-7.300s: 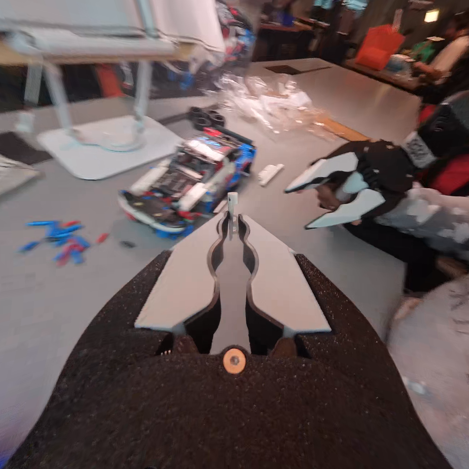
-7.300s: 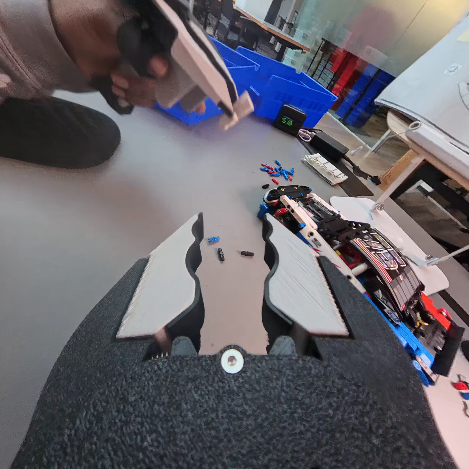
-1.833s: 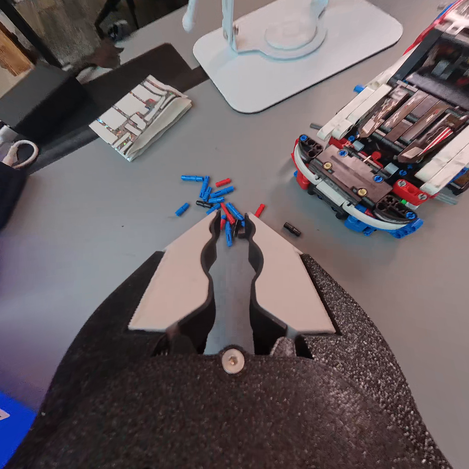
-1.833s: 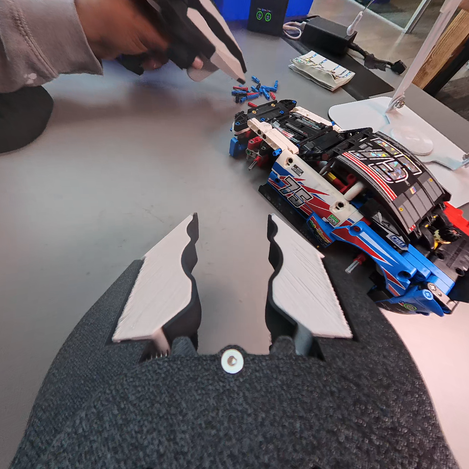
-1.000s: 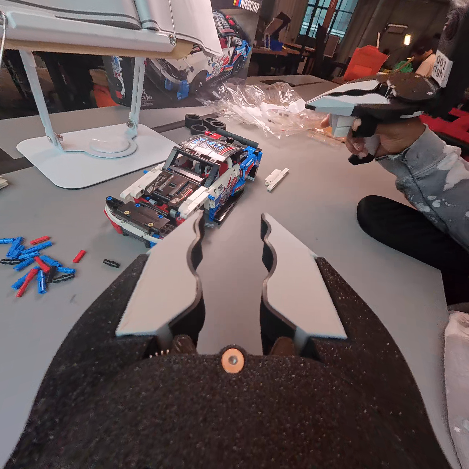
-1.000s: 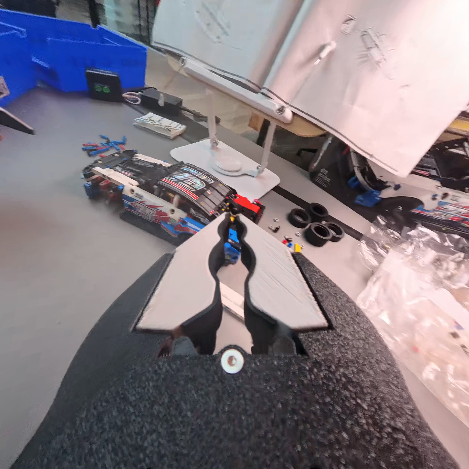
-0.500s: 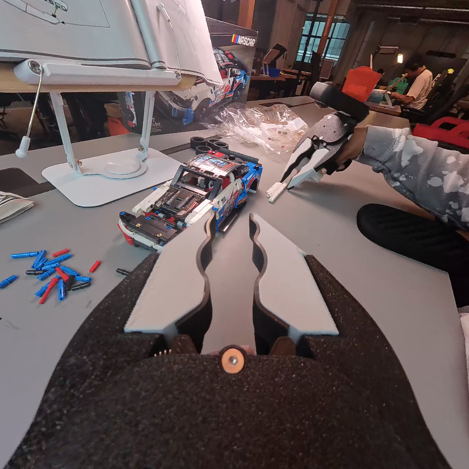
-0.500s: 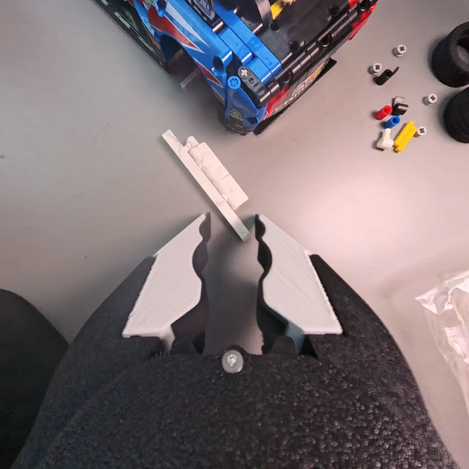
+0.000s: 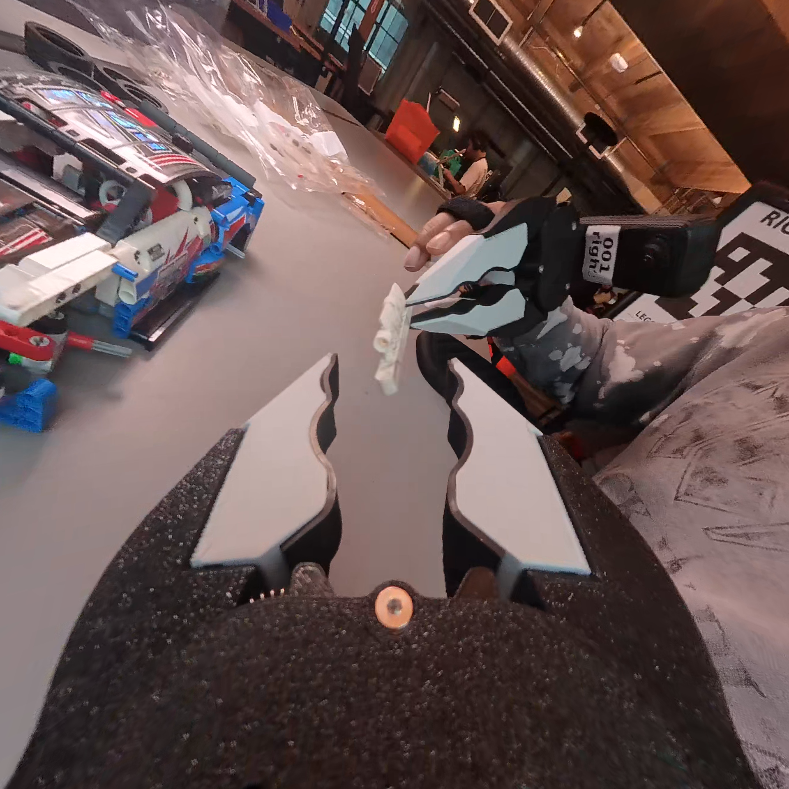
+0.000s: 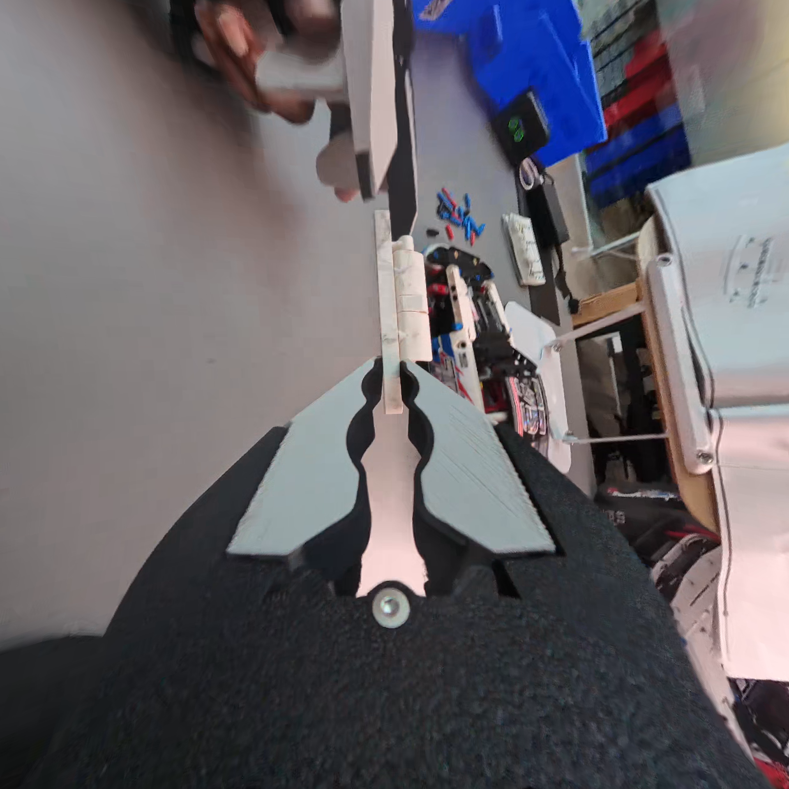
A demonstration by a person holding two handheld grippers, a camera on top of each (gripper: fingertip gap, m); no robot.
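Observation:
My right gripper point(image 10: 390, 367) is shut on one end of a long white brick assembly point(image 10: 399, 305) and holds it up in the air, rolled on its side. In the left wrist view the same assembly point(image 9: 390, 337) hangs from the right gripper point(image 9: 410, 309) just ahead of my left gripper point(image 9: 393, 371), which is open and empty, its tips either side of the piece's lower end. The left gripper also shows blurred at the top of the right wrist view point(image 10: 375, 128). A toy race car point(image 9: 106, 239) built of bricks stands on the grey table point(image 9: 277, 239) to the left.
Clear plastic bags point(image 9: 264, 106) and black tyres point(image 9: 55, 47) lie beyond the car. Small blue and red pins point(image 10: 459, 215) lie past the car's nose. A white stand with an open booklet point(image 10: 726, 273) and blue bins point(image 10: 533, 64) stand at the table's far side.
My right gripper closed on the white assembly and lifted it off the table toward the left gripper. The left gripper turned toward it and opened wider.

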